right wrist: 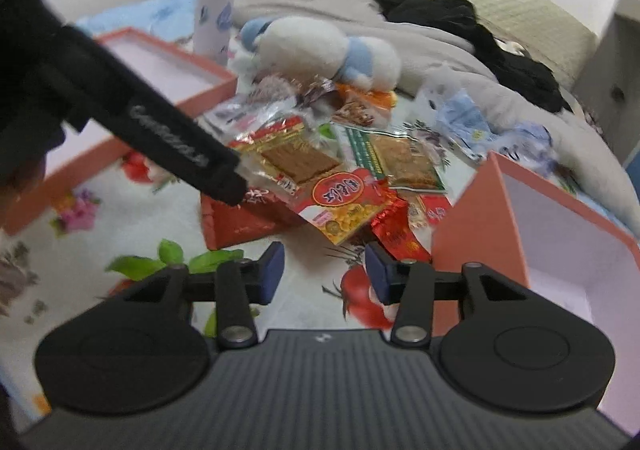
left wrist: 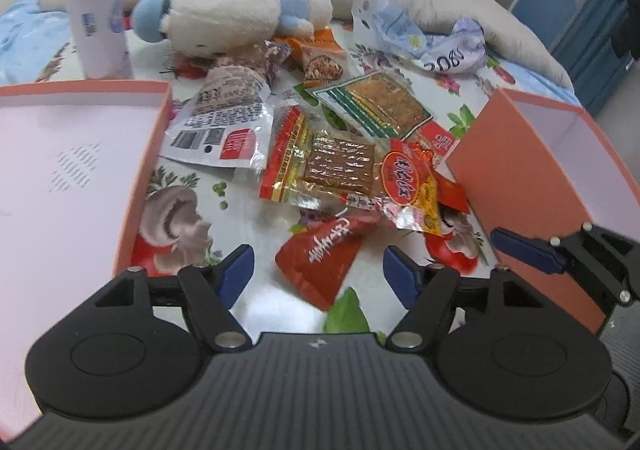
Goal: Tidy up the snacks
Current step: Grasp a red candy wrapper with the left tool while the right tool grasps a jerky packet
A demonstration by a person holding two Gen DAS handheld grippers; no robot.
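**Left gripper lining up on the red packet**

The left gripper (left wrist: 318, 270) is hovering, jaws spread wide and holding nothing, over a red snack packet (left wrist: 320, 260) at the near edge of the snack pile (left wrist: 340, 154), between two pink boxes. Likely next: lowering and closing on it. The right gripper (right wrist: 324, 270) is also gaping empty. Only the right view is showing the left tool's black arm (right wrist: 160, 130) from outside.

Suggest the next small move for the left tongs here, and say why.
Probably ease the left tongs forward and down to close on the red packet. They stand open and empty, with that packet lying flat between the fingertips, nearest of the pile and only its far end tucked under other snacks. The left box beside it looks empty, a likely place to drop it.
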